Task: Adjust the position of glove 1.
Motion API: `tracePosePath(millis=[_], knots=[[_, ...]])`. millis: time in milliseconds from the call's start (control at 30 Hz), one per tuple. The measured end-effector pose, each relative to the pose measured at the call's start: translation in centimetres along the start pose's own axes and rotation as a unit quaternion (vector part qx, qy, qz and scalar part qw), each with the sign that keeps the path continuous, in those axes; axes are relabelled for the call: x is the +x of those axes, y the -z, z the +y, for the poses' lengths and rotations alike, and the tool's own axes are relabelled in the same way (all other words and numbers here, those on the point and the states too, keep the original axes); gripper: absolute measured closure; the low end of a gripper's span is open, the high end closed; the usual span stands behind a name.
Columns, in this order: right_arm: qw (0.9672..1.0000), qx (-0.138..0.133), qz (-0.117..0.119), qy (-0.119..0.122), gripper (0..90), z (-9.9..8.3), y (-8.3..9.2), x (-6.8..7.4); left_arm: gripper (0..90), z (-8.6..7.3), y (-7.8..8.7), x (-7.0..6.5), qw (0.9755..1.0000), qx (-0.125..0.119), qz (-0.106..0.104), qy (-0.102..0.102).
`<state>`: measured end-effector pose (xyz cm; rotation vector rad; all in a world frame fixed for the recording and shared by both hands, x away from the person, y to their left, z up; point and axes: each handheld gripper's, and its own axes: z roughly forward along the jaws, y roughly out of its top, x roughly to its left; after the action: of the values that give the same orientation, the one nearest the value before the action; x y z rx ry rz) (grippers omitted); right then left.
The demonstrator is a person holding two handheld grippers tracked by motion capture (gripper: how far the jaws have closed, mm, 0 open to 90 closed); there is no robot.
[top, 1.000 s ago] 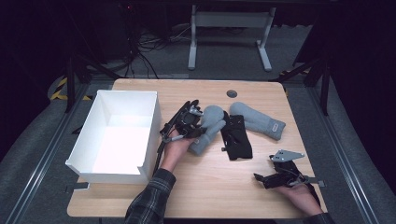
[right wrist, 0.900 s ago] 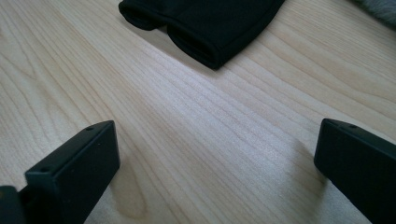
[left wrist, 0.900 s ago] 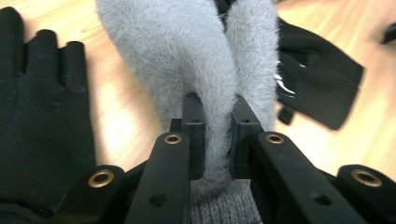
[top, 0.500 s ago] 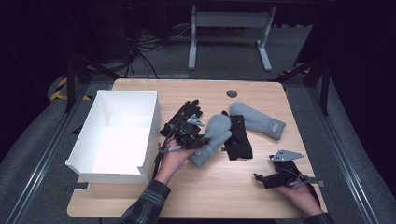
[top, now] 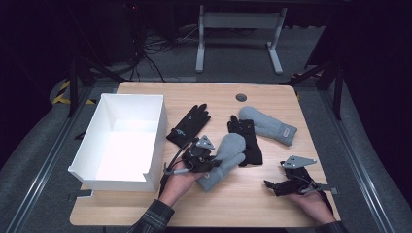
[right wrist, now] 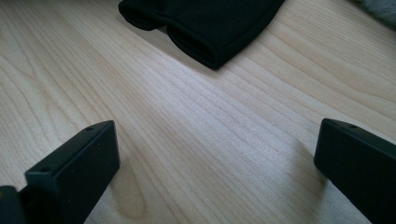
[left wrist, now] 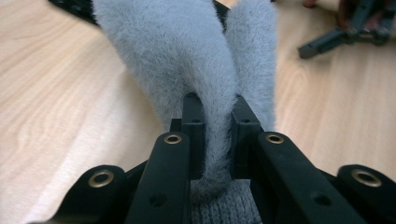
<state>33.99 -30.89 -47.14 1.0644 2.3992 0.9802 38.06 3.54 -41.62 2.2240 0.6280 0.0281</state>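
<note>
My left gripper (top: 210, 160) pinches a fold of the grey fleece mitten (top: 224, 158), near the table's middle, just right of the white box (top: 156, 145). My right gripper (top: 272, 186) rests wide open and empty at the near right. The bite is shallow: dragging could snag the black glove (top: 247, 141) beside it or slip the fleece free.

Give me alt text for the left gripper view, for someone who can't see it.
The left gripper has its two black jaws shut on a fold of a fuzzy grey mitten, which stretches away over a light wooden table. The right gripper rests at top right.
</note>
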Motion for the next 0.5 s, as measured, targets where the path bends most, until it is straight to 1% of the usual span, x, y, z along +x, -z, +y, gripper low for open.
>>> tracePosePath(millis=[33,67,100,133,167,200,300,333,433,500], knots=[[1.0000,0.000,0.000,0.000,0.5,0.0,0.0,0.0,80.8,-0.2,0.0,-0.2,1.0000,0.000,-0.003,-0.003],[1.0000,0.000,0.000,0.000,0.5,0.0,0.0,0.0,80.7,-0.4,0.0,-0.5,0.9999,-0.002,-0.011,-0.003],[1.0000,0.000,0.000,0.000,0.5,0.0,0.0,0.0,80.8,-0.4,0.0,-0.7,0.9998,-0.003,-0.018,-0.009],[1.0000,0.000,-0.001,-0.001,0.5,0.0,0.0,0.0,80.8,-0.4,0.0,-0.7,0.9998,-0.003,-0.018,-0.009],[1.0000,0.000,-0.001,-0.002,0.6,0.0,0.0,0.0,80.8,-0.5,-0.1,-1.1,0.9994,-0.003,-0.028,-0.018],[1.0000,0.000,-0.001,-0.002,0.6,0.0,0.0,0.0,80.8,-0.5,-0.1,-1.1,0.9994,-0.003,-0.028,-0.018],[1.0000,0.001,-0.004,-0.003,0.5,0.0,0.0,0.0,80.8,-0.5,-0.6,-1.5,0.9989,0.005,-0.037,-0.030],[1.0000,0.000,-0.003,-0.003,0.5,0.0,0.0,0.0,80.8,-0.5,-0.8,-1.7,0.9988,0.005,-0.039,-0.031],[1.0000,0.000,-0.002,-0.003,0.5,0.0,0.0,0.0,80.8,-0.4,-1.3,-2.2,0.9977,0.013,-0.053,-0.039],[1.0000,0.001,-0.003,-0.003,0.5,0.0,0.0,0.0,80.7,-0.3,-1.6,-2.6,0.9970,0.016,-0.059,-0.048]])
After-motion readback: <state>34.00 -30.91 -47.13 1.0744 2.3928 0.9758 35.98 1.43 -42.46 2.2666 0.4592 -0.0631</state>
